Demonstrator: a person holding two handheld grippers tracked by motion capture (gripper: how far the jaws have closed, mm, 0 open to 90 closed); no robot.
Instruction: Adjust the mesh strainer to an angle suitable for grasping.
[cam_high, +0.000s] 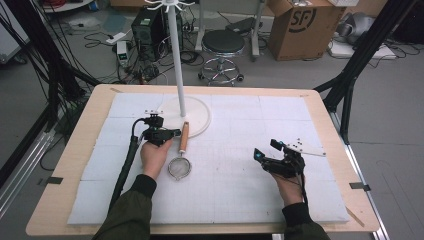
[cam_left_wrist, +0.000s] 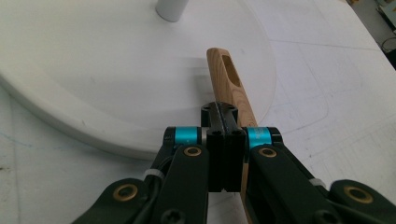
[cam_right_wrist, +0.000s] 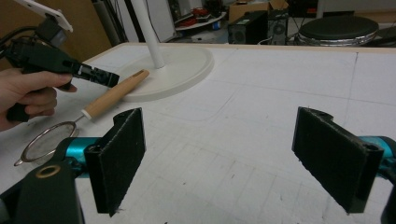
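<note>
High view: strainer (cam_high: 180, 159) lay mid-table, wooden handle (cam_high: 183, 137) tip on stand base (cam_high: 197, 125) rim.

Left gripper view: left gripper (cam_left_wrist: 223, 122) closed, empty, over handle; reopen jaws before straddling it.

Right gripper view: right gripper (cam_right_wrist: 219, 156) gaped wide, idle near right edge.

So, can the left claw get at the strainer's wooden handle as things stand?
Probably yes: the left claw hangs shut just above the wooden handle with nothing between them, but it must open first. The handle's tip rests on the stand base.
</note>
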